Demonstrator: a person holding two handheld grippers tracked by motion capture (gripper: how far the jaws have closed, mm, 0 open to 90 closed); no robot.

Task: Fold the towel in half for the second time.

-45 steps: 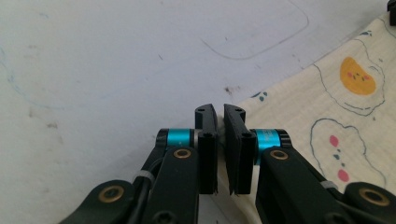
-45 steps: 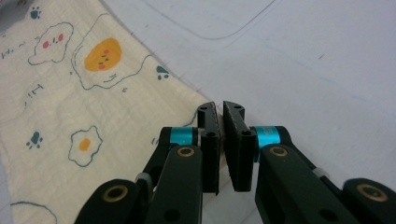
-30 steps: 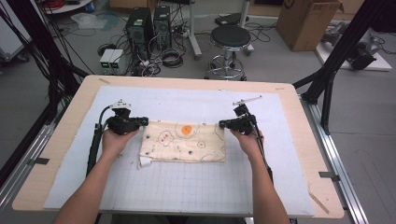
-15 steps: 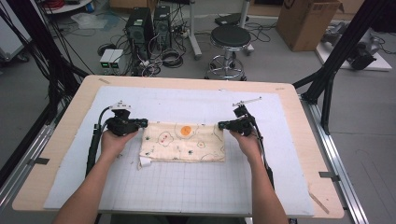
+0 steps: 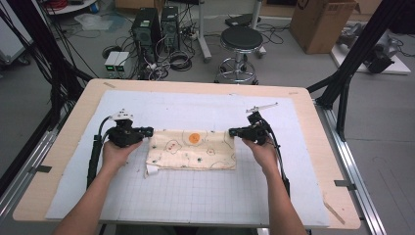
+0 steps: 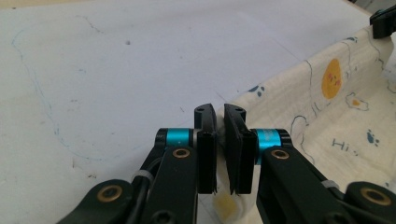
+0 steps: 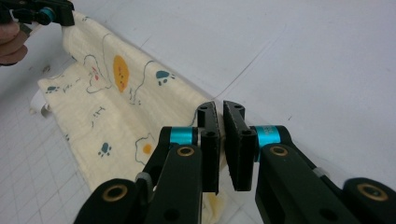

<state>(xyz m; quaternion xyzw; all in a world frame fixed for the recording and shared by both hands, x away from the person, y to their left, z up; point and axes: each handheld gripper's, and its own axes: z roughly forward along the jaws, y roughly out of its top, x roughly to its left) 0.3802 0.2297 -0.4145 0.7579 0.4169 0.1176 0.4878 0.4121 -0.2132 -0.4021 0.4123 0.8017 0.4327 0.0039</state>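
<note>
The cream folded cotton cloth printed with an orange chick and paw marks (image 5: 192, 149) is lying mid-mat; I am pinching its far corners, left gripper (image 5: 148, 131) at nine o'clock, right gripper (image 5: 233, 131) at three, jaws nearly closed on fabric (thin bites). Uneven lifting risks a corner slipping free.

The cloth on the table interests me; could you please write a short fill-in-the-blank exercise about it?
1. The cloth lies on a white mat marked with a ____.
2. The left hand-held gripper and the right hand-held gripper each pinch a far ____ of the cloth.
3. The round spot printed near its far edge is ____.

Missing words: grid; corner; orange
</note>
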